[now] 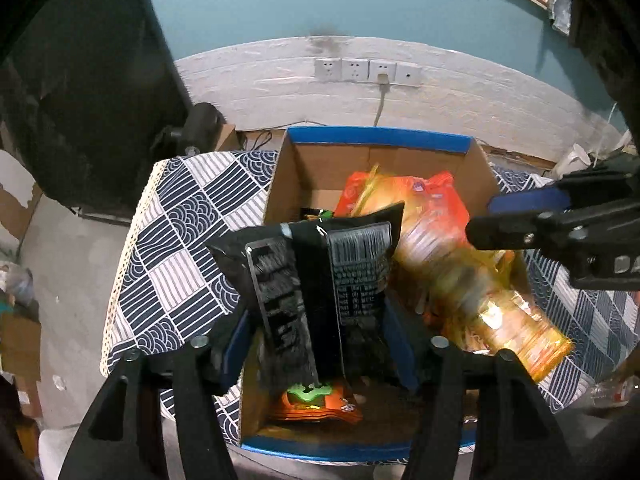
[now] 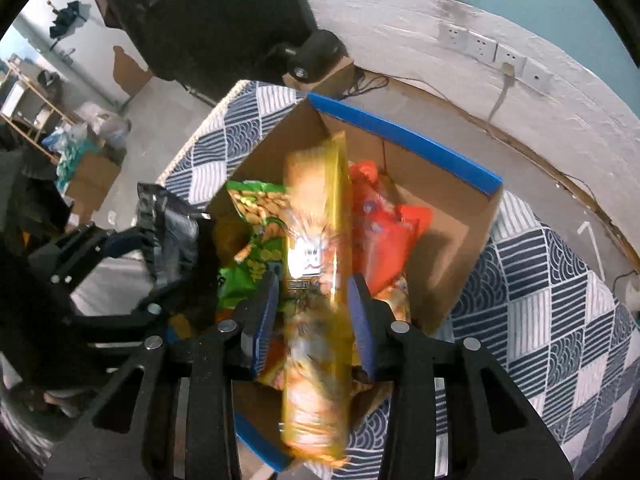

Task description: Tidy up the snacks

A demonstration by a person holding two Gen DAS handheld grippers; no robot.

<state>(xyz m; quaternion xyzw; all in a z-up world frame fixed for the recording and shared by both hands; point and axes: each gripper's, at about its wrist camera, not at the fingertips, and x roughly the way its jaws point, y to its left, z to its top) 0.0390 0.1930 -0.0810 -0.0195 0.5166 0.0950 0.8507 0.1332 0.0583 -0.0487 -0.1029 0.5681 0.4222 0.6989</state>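
Snacks are mid-sort over an open brown cardboard box with blue-taped rims, which sits on a counter draped in a navy-and-white patterned cloth. The left gripper is clamped on a black foil snack pouch with white printed text, holding it upright over the near left part of the box, probably so it can drop in on its edge and save room. The right gripper is clenched around a long yellow-orange clear-wrapped snack packet, held lengthwise along the box; the packet is blurred, so its print cannot be read.

From the left wrist view, that long packet slants across the right side of the box, over an orange-red plastic snack bag near the far wall, and a flat orange packet with a green mark lies on the box floor at the near end. The right gripper shows there only as a dark arm at the right edge.

The right wrist view adds what the black pouch hides: a green bag printed with peanuts on the left side of the box. It also shows the black pouch hanging at the box's left wall. My read: both packets are about to go in.
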